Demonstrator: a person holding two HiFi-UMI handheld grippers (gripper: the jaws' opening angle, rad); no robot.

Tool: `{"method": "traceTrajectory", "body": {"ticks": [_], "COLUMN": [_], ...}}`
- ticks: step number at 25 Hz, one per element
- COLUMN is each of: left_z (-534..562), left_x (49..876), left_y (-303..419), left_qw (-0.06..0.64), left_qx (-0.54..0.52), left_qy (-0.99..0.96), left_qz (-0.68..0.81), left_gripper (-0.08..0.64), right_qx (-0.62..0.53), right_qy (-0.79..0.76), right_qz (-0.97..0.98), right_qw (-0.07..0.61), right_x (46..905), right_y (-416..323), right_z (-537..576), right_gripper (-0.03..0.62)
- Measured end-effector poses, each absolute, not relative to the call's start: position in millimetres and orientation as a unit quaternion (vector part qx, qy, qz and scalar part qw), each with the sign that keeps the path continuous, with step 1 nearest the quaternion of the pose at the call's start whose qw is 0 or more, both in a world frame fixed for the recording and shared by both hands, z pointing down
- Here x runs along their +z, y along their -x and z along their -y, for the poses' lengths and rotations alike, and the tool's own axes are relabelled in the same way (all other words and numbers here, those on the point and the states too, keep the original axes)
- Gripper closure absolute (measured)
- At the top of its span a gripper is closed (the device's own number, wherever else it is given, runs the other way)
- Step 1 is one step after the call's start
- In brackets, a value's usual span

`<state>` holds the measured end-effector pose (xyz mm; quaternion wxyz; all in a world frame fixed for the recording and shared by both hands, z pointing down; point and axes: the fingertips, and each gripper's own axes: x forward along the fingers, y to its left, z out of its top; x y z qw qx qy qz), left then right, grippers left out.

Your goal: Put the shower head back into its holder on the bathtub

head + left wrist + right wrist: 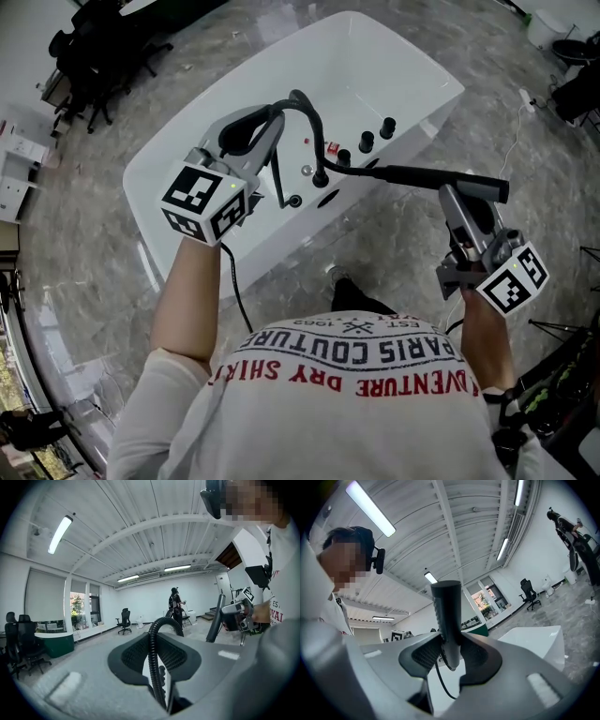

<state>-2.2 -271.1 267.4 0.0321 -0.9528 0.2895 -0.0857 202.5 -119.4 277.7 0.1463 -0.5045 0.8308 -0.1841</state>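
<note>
The black shower head (441, 178) lies level above the near rim of the white bathtub (234, 80). My right gripper (457, 202) is shut on its handle, and in the right gripper view the shower head (446, 616) stands upright between the pads of that gripper (450, 656). A black ribbed hose (309, 117) loops up over the tub deck. My left gripper (270, 131) is shut on the hose (153, 667), which arches up between its pads (157, 660). Black knobs (366, 142) and a dark oval opening (328, 198) sit on the deck between the two grippers.
Grey marble floor surrounds the tub. Black office chairs (94, 52) stand at the far left. Another person (176, 605) stands far off across the room. The wearer's shoe (339, 277) is next to the tub's near side.
</note>
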Motion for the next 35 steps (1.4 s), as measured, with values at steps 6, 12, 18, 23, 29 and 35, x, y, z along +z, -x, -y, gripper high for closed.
{"method": "traceTrajectory", "body": {"ticks": [6, 12, 18, 23, 29, 35], "left_z": [284, 300, 315, 323, 326, 335], "left_x": [256, 257, 258, 257, 262, 278], "left_y": [-18, -45, -69, -80, -88, -70], "left_qw": [0.048, 0.042, 0.038, 0.035, 0.051, 0.026], "left_qx": [-0.076, -0.062, -0.049, -0.041, -0.045, -0.038], "left_qy": [0.959, 0.964, 0.969, 0.971, 0.971, 0.967], "left_qz": [-0.27, -0.255, -0.24, -0.234, -0.229, -0.25], "left_gripper": [0.505, 0.505, 0.505, 0.506, 0.506, 0.506], "right_qx": [-0.169, -0.16, -0.151, -0.152, -0.143, -0.156], "right_qy": [0.509, 0.515, 0.523, 0.525, 0.522, 0.515], "right_qz": [-0.826, -0.82, -0.816, -0.814, -0.817, -0.821], "right_qw": [0.172, 0.193, 0.195, 0.197, 0.201, 0.19], "right_x": [266, 255, 250, 253, 251, 257], "right_y": [-212, -232, -246, -250, -253, -241], "right_z": [119, 127, 135, 140, 148, 153], "right_gripper": [0.462, 0.463, 0.464, 0.464, 0.465, 0.465]}}
